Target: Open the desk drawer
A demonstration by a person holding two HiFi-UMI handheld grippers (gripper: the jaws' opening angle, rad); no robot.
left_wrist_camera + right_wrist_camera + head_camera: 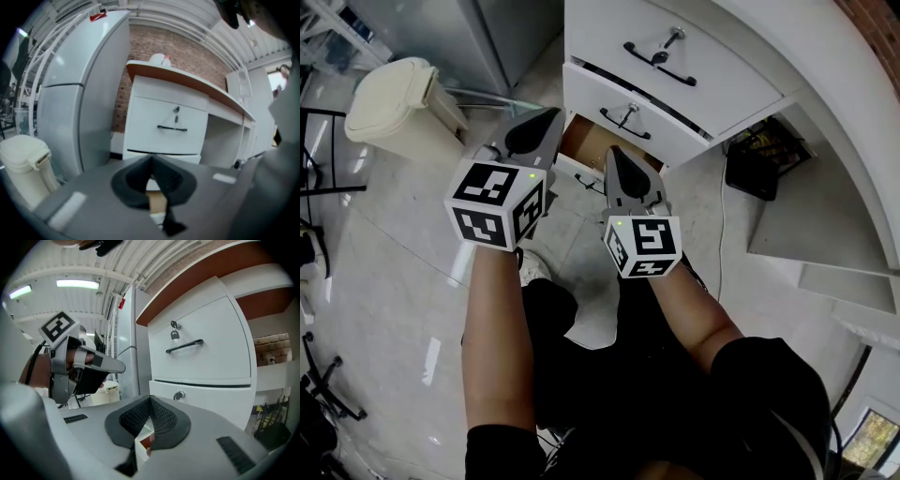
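**Clenched and empty over an open drawer**

Holds the left gripper (546,120) and the right gripper (613,152) side by side over the bottom desk drawer (586,141). Presses each pair of jaws tip to tip, with nothing gripped between them. Faces the white desk (825,56), where that lowest drawer stands pulled out with its brown inside bared, under two upper drawers (703,56). Has a cream bin (394,103) well off to the left.

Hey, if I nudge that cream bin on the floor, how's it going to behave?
The bin looks like thin plastic, so it is probably light for its size. Standing on the glossy floor, it would likely slide from a low push; a high one might tip it.
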